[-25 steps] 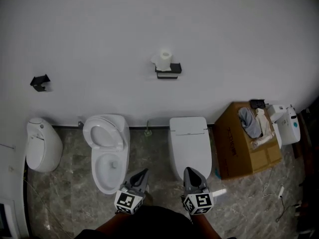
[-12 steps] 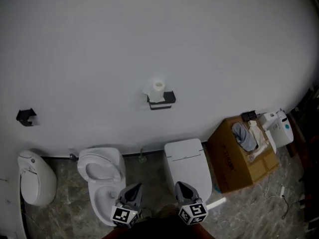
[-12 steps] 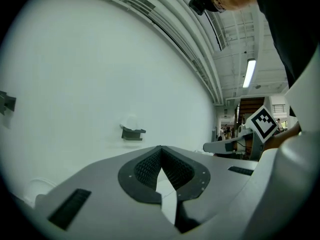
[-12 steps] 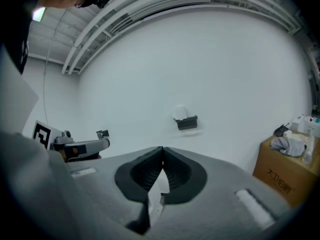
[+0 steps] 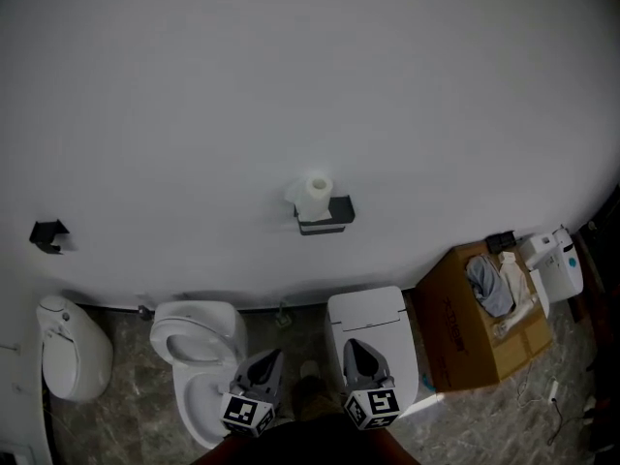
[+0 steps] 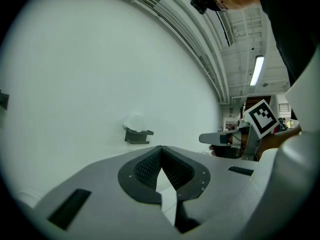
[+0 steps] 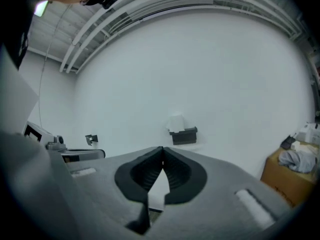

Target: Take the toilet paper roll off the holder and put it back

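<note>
A white toilet paper roll [image 5: 316, 195] stands upright on a dark wall-mounted holder [image 5: 325, 215] at mid-wall. It also shows small in the left gripper view as the roll [image 6: 133, 121] on the holder [image 6: 137, 135], and in the right gripper view as the roll [image 7: 176, 122] on the holder [image 7: 184, 135]. My left gripper [image 5: 264, 364] and right gripper [image 5: 356, 355] are held low near my body, far below the holder. Both have their jaws closed tip to tip with nothing between them.
Below the holder stand an open toilet [image 5: 199, 355], a closed toilet [image 5: 370, 329] and a urinal [image 5: 68, 347]. A cardboard box [image 5: 484, 318] with cloth in it sits at the right. A second dark bracket [image 5: 48, 235] hangs on the wall at the left.
The head view has tilted upward: the holder and toilets slid down the frame and more wall shows. Both grippers stayed low and shut, shifting slightly toward the centre.
</note>
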Demonstrator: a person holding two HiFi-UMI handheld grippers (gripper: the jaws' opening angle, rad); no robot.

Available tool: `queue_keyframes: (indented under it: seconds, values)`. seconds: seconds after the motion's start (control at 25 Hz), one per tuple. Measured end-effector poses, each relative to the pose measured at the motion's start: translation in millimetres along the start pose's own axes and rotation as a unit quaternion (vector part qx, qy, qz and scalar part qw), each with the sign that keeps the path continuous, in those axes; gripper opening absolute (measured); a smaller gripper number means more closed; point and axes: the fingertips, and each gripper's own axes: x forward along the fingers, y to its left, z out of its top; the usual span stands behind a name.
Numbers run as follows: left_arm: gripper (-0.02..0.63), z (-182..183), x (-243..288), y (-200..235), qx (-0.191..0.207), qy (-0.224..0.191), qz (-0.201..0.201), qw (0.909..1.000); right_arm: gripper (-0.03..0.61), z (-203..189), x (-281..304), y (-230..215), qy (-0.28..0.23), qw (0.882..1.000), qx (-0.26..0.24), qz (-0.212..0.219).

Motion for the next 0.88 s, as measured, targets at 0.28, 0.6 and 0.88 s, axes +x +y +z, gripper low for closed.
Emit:
queue_keyframes:
  seconds: [0.28, 0.6, 0.88]
  values:
    - [0.012, 29.8, 99.1, 54.7, -0.003, -0.007, 0.014, 0.9999, -0.002, 27.1, 94.7, -69.3, -0.003, 1.000, -0.028, -0.009]
    - [0.012, 50.2, 176.5, 109.2, 0.017, -0.004, 0.048, 0.9987, -0.002, 44.1, 158.5, -120.6, 0.005, 1.000, -0.016, -0.016]
    - [0.012, 64.2, 228.6, 143.8, 0.019, 0.000, 0.064, 0.9977, -0.002, 49.9, 196.9, -170.6, 0.013, 1.000, -0.010, -0.024]
